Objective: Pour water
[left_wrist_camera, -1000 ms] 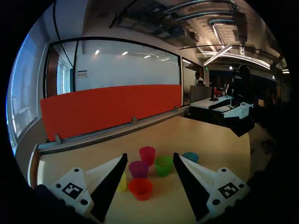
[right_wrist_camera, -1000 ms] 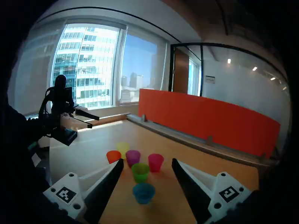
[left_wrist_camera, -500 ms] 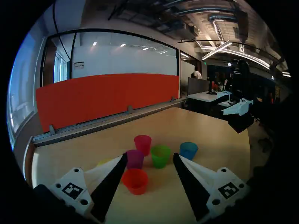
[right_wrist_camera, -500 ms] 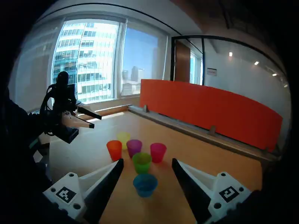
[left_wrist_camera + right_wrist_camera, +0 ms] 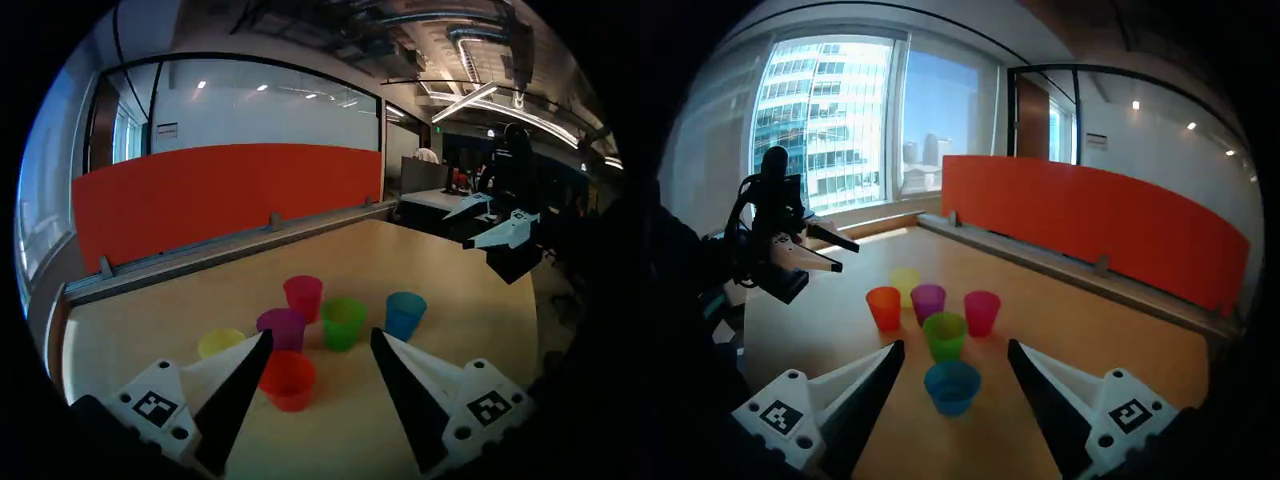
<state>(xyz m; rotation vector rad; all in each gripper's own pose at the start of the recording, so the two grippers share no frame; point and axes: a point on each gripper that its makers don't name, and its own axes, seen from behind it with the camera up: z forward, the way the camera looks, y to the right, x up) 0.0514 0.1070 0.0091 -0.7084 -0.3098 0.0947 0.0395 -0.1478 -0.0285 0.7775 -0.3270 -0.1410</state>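
Several small plastic cups stand clustered upright on the wooden table [image 5: 464,280]. The left gripper view has an orange cup [image 5: 286,380] nearest, then yellow [image 5: 221,342], purple [image 5: 282,328], green [image 5: 343,322], pink [image 5: 303,296] and blue [image 5: 404,314]. My left gripper [image 5: 320,334] is open and holds nothing, hovering short of the cluster. In the right gripper view the blue cup [image 5: 952,387] is nearest, with the green cup [image 5: 945,335] behind it. My right gripper [image 5: 955,346] is open and holds nothing. I cannot tell whether any cup holds water.
An orange partition [image 5: 224,192] runs along the table's far edge. Large windows [image 5: 824,128] lie beyond the table [image 5: 1088,320]. The right gripper [image 5: 500,236] hovers across the table in the left gripper view; the left gripper [image 5: 844,258] hovers open, held by a dark sleeve [image 5: 688,264].
In both views the cups have drifted upward and stand farther ahead of the fingertips. In the left gripper view the yellow and blue cups have come out from behind the fingers.
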